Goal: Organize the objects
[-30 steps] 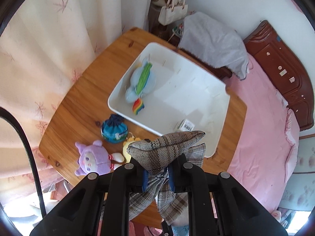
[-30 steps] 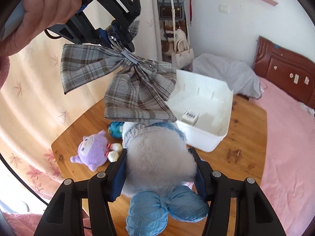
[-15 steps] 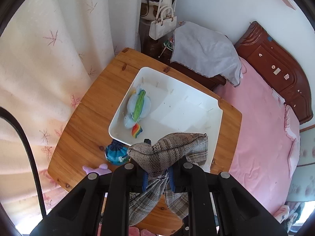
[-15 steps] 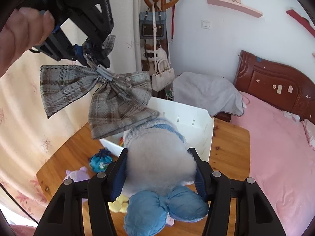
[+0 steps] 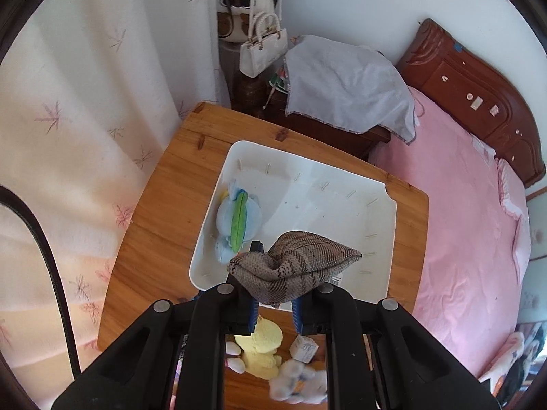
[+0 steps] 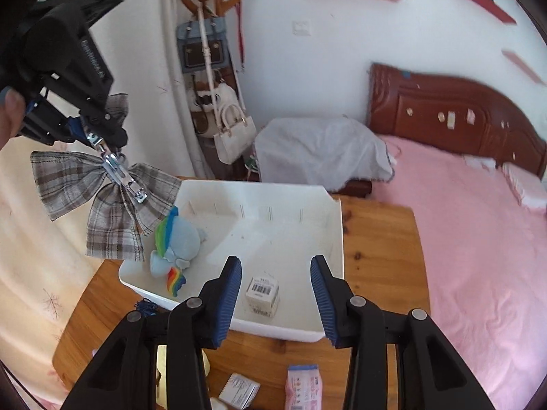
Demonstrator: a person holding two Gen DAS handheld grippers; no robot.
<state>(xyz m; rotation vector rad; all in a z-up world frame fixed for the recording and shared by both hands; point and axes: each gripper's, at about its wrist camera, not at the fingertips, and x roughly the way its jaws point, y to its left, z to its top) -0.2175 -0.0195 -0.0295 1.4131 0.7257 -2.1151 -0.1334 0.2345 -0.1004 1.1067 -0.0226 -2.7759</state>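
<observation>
My left gripper [image 5: 273, 302] is shut on a grey plaid bow [image 5: 294, 270] and holds it high above the white bin [image 5: 383, 246]; in the right wrist view the bow [image 6: 106, 205] hangs by its metal clip from that gripper [image 6: 82, 130], left of the bin [image 6: 336, 218]. My right gripper [image 6: 276, 292] is open and empty above the bin's near edge. Inside the bin lie a blue rainbow plush [image 6: 177, 249], also in the left wrist view [image 5: 237, 223], and a small barcoded box [image 6: 262, 295].
The wooden table [image 6: 379, 239] holds a yellow plush [image 5: 261, 348], a white-blue plush [image 5: 297, 384], a small box [image 6: 239, 393] and a pink packet [image 6: 304, 386] near its front. A pink bed [image 6: 478, 239] is right; curtain and coat rack with bags [image 6: 205, 78] behind.
My right gripper has opened and no longer holds the white-and-blue plush, which now lies on the table. My left gripper has risen with the bow and moved over the bin.
</observation>
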